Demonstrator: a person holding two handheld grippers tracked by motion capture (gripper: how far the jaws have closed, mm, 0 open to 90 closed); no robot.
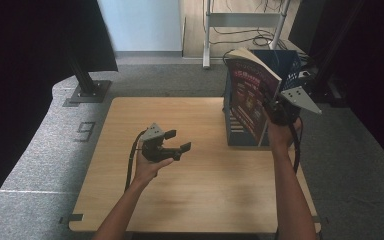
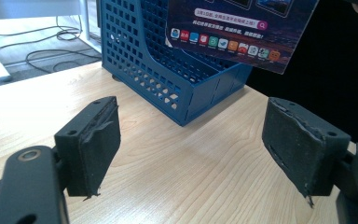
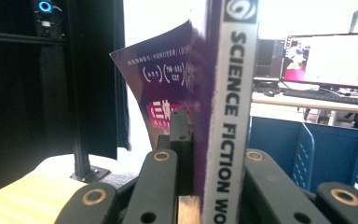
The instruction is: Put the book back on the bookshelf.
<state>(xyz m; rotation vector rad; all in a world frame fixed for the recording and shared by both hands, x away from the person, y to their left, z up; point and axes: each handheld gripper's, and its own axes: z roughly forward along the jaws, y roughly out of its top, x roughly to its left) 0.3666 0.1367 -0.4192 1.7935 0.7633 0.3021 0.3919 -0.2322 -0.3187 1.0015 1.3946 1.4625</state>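
- Book: top and bottom cut off by the right gripper view's edges; cover small print blurred.
- Blue file rack: mostly hidden behind book in high view.
- Right claw: jaws hidden behind book.

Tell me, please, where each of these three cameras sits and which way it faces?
High view: above the person's side, looking forward and down on the wooden table; both forearms, left gripper, right gripper.
Left gripper view: rides the left gripper, facing the blue file rack; open jaws.
Right gripper view: rides the right gripper, jaws shut on the magazine.
Shared: rack and magazine.
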